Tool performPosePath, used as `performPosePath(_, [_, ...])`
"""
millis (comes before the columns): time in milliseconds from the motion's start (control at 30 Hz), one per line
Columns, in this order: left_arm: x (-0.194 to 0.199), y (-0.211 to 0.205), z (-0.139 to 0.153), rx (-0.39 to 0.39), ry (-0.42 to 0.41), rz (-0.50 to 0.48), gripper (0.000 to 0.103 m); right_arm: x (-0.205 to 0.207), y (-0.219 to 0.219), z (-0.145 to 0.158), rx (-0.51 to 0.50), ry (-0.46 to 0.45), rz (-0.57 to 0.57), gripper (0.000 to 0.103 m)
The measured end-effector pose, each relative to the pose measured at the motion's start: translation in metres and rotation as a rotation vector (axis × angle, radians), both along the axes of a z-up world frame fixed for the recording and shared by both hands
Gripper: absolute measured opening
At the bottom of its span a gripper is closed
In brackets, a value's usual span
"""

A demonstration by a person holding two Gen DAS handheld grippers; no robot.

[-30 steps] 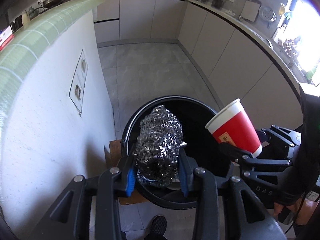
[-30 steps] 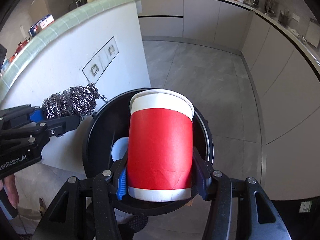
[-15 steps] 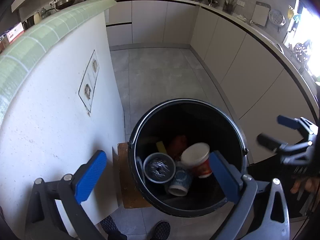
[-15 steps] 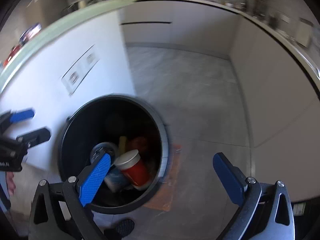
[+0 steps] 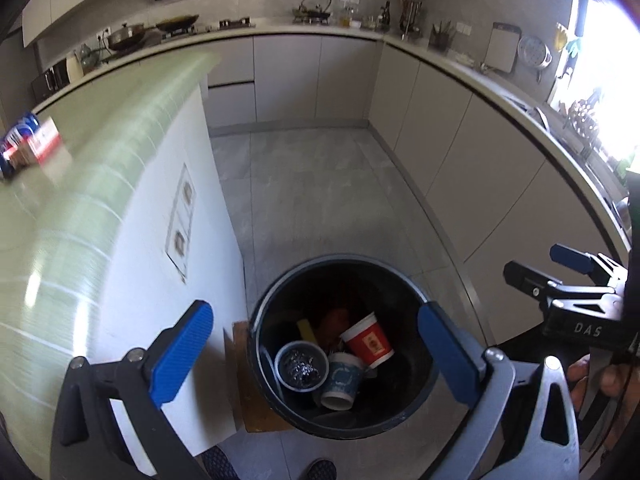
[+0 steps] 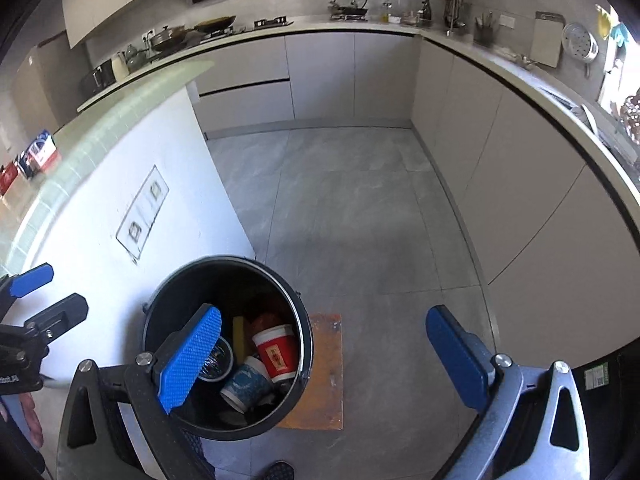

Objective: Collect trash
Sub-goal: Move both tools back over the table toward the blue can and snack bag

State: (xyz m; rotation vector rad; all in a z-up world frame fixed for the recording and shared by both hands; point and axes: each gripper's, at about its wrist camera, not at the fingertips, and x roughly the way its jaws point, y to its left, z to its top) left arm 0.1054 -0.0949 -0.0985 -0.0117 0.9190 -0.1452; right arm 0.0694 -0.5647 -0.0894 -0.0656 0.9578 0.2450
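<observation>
A black round trash bin stands on the floor beside a white counter wall; it also shows in the right wrist view. Inside lie a red paper cup, a blue-patterned cup and a cup holding the steel-wool scrubber. My left gripper is open and empty above the bin. My right gripper is open and empty, up and to the bin's right; it shows at the right of the left view.
A brown mat lies under the bin. The green-tiled counter top carries boxes at left. Grey floor runs between white cabinets. Shoes are at the bottom edge.
Both grippers opened and let go: the steel wool and red cup dropped into the bin. Both grippers have since risen and pulled back, so the bin looks smaller.
</observation>
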Motion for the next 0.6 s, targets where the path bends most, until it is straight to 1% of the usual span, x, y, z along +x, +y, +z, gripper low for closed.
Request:
performPosePath(33, [-0.002, 0.002, 0.009, -0.004, -0.015, 0.000, 0.103, -0.001, 0.002, 0.007, 0.005, -0.006, 0.003, 0.103])
performPosePath(133, [-0.001, 0.009, 0.022, -0.012, -0.042, 0.014, 0.103, -0.002, 0.010, 0.024, -0.007, -0.023, 0.012, 0.103])
performPosePath(200, [-0.002, 0.016, 0.031, -0.012, -0.058, 0.029, 0.103, -0.003, 0.015, 0.031, -0.007, -0.033, 0.019, 0.103])
performPosePath(400, [-0.010, 0.038, 0.047, 0.003, -0.091, 0.065, 0.103, -0.007, 0.035, 0.049, -0.009, -0.055, 0.054, 0.103])
performPosePath(533, [-0.019, 0.069, 0.061, 0.018, -0.118, 0.107, 0.103, -0.009, 0.060, 0.064, -0.003, -0.071, 0.102, 0.103])
performPosePath(600, [-0.022, 0.087, 0.067, 0.024, -0.131, 0.138, 0.103, -0.009, 0.080, 0.071, 0.006, -0.079, 0.142, 0.103])
